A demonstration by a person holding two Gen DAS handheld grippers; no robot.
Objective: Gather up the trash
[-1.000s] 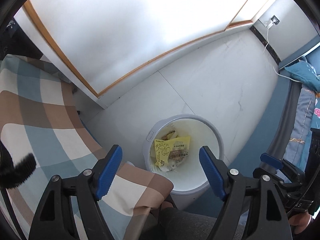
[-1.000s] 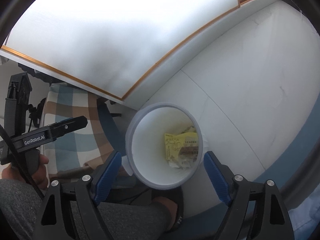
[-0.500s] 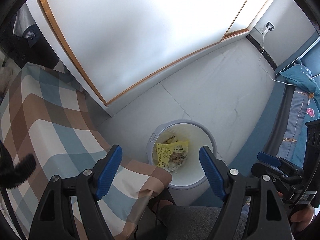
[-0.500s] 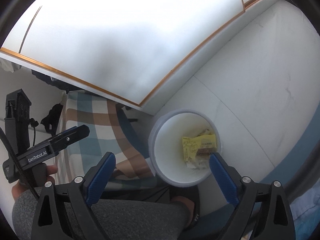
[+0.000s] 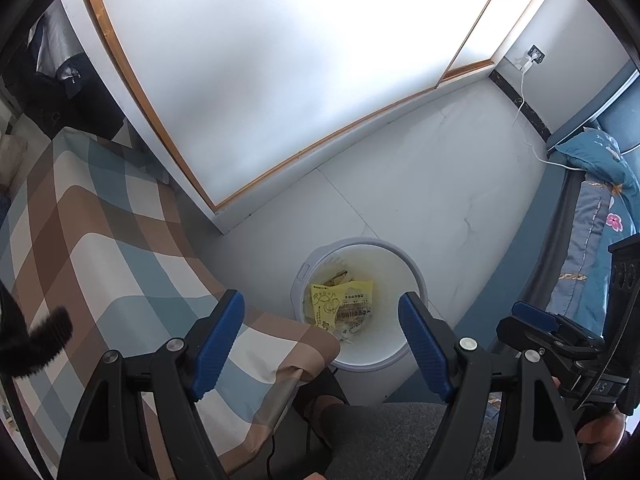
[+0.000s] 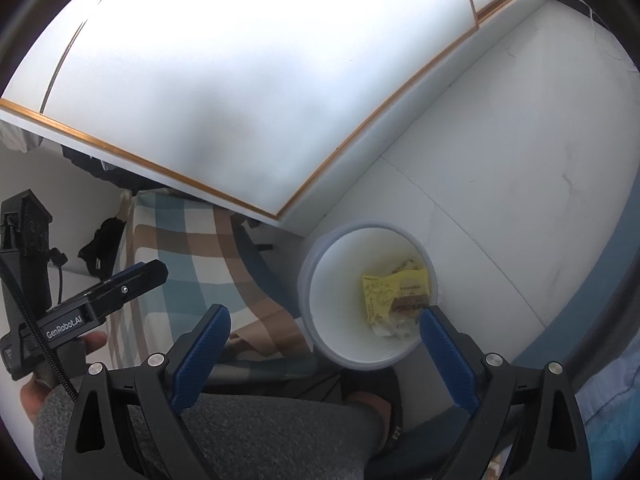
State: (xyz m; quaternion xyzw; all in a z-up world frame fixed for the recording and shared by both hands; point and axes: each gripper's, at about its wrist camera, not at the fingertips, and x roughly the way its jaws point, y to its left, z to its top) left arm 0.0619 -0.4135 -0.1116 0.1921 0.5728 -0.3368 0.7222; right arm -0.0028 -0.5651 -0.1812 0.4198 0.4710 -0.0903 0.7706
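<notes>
A white round bin (image 5: 404, 276) (image 6: 332, 280) stands on the pale floor. Inside it lie a yellow printed wrapper (image 5: 340, 302) (image 6: 394, 288) and other scraps. My left gripper (image 5: 320, 328) hangs well above the bin, open, nothing between its blue pads (image 5: 218, 334). My right gripper (image 6: 322, 342) is also high over the bin, open and empty, its blue pads (image 6: 444, 354) wide apart. Each gripper shows in the other's view: the right gripper (image 5: 556, 328) at the right edge, the left gripper (image 6: 104, 296) at the left.
A checked blue, brown and white cloth (image 5: 92, 236) covers a surface left of the bin. A grey-trousered leg and a foot in a dark slipper (image 6: 372, 412) stand just before the bin. A blue bed with a pillow (image 5: 596, 160) lies right; a white wardrobe door (image 5: 280, 60) is behind.
Both grippers have risen, so the bin looks smaller and farther below. The right gripper's pads stand wider apart than a second ago. The trash in the bin has not moved.
</notes>
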